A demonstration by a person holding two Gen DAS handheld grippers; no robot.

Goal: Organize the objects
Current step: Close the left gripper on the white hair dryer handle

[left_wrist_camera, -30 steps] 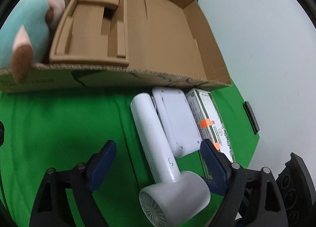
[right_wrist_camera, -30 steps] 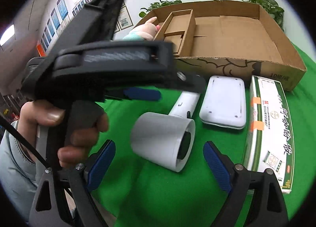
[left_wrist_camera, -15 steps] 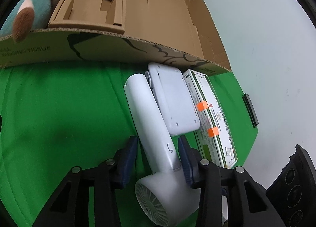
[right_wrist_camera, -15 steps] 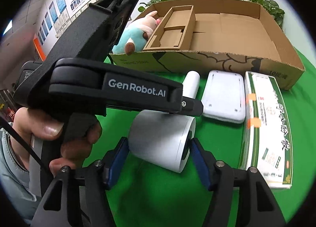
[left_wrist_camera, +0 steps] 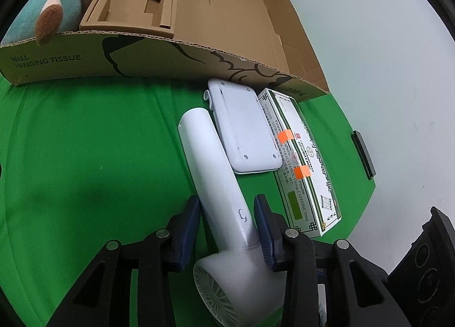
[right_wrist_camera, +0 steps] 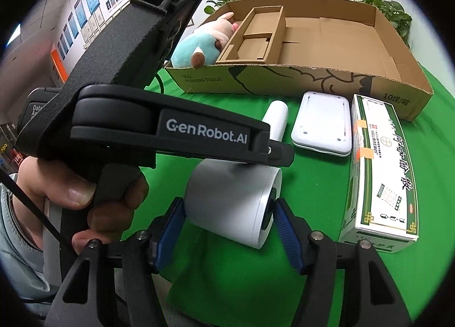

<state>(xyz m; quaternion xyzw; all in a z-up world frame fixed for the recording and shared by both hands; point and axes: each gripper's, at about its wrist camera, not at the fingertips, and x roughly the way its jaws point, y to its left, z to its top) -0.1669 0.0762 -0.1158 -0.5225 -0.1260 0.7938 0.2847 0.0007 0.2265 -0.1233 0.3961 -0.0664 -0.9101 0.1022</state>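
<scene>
A white hair dryer [left_wrist_camera: 216, 173] lies on the green cloth in front of a long open cardboard box [left_wrist_camera: 199, 54]. My left gripper [left_wrist_camera: 227, 213] is shut on the dryer's handle, just above the round head. My right gripper [right_wrist_camera: 227, 213] is shut on the dryer's barrel [right_wrist_camera: 230, 204], one blue pad on each side. The left gripper's black body [right_wrist_camera: 159, 128] fills the left of the right wrist view. The box [right_wrist_camera: 312, 79] holds a cardboard insert [right_wrist_camera: 253, 39] and a plush toy [right_wrist_camera: 199, 45] at its left end.
A flat white device [left_wrist_camera: 244, 133] and a green-and-white medicine box [left_wrist_camera: 304, 162] lie beside the dryer, right of it; they also show in the right wrist view: the device [right_wrist_camera: 322, 123], the medicine box [right_wrist_camera: 381, 173]. Potted plants [right_wrist_camera: 392, 14] stand behind the box. The cloth's edge [left_wrist_camera: 366, 184] is at right.
Both grippers were open a second ago and have closed on the hair dryer, the left on the handle, the right on the barrel. The dryer has hardly shifted.
</scene>
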